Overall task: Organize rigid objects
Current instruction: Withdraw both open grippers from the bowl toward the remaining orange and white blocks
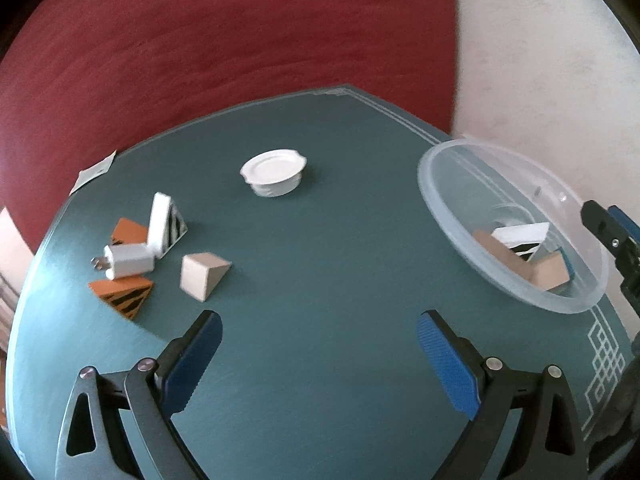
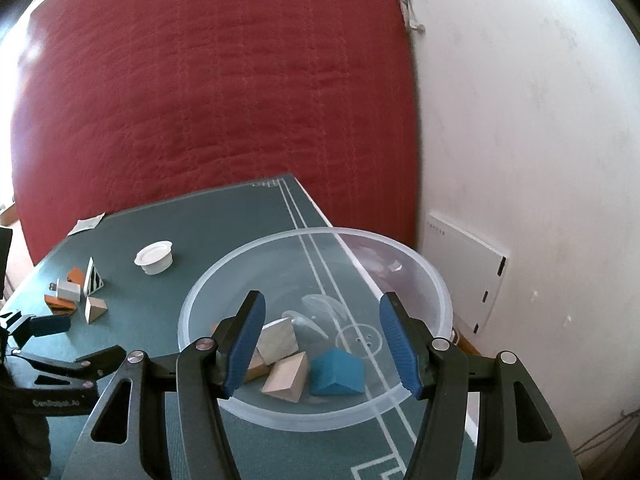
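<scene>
My left gripper [image 1: 318,354] is open and empty above the green table [image 1: 320,248]. Ahead to its left lie a plain wooden wedge [image 1: 202,276], a white charger plug [image 1: 128,262], two orange striped wedges [image 1: 122,294], and a white block leaning on a black-striped wedge [image 1: 166,226]. A white lid [image 1: 274,172] sits further back. My right gripper [image 2: 322,344] is open and empty over the clear plastic bowl [image 2: 316,416], which holds a blue block [image 2: 338,374] and wooden wedges [image 2: 288,376]. The bowl also shows in the left wrist view [image 1: 440,196].
A red quilted mattress [image 2: 208,92] stands behind the table. A white wall [image 2: 520,120] is to the right. A paper slip [image 1: 94,172] lies at the table's far left edge. The bowl sits near the table's right edge.
</scene>
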A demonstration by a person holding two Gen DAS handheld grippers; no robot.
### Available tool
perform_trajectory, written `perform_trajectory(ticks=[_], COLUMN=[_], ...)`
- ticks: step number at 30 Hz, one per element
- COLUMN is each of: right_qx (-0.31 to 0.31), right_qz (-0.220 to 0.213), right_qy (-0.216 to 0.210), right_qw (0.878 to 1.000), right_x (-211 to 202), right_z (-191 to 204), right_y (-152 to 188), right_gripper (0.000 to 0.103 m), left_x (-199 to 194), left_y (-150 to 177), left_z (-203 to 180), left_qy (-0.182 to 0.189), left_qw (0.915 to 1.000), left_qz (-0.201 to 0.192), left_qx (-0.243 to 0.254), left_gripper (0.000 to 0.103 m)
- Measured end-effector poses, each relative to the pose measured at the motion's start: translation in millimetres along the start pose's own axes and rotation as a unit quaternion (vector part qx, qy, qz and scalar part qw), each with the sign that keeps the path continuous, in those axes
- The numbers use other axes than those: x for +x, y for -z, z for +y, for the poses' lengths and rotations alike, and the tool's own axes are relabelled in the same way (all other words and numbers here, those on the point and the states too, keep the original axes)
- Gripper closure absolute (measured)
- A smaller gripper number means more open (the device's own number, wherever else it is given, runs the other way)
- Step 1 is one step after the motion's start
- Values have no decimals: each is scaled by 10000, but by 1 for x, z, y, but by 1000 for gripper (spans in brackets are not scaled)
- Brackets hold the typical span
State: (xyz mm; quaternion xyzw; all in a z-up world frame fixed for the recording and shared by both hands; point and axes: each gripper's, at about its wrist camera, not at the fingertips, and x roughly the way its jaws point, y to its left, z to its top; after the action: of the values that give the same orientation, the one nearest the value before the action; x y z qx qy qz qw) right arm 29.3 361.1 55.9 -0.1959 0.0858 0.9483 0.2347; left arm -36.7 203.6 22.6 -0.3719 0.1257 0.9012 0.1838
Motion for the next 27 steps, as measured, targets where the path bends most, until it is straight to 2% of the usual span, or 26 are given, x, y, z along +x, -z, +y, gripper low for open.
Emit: perform_trajectory(ticks=[6,17,21,27], right_qx=[-60,-195,-209,-478], right_qz=[-34,357,577,658], right_qy=[-30,-675,-892,-1223], right_qw=[10000,9969,9941,9892], right_x=[-4,-3,2,1], right_z=[8,38,48,78], right_y=[3,14,16,17], right_gripper=[42,42,42,42], left_x=[-1,-4,-2,3], left_y=[4,11,13,15], left_z=[22,59,83,122], left_qy=[-69,-252,-389,-675], left_qw=[9997,9981,9964,9924], left_qz=[1,-37,-34,-3], left_qx=[-233,-556,-752,-1030], left_gripper=[3,3,3,3])
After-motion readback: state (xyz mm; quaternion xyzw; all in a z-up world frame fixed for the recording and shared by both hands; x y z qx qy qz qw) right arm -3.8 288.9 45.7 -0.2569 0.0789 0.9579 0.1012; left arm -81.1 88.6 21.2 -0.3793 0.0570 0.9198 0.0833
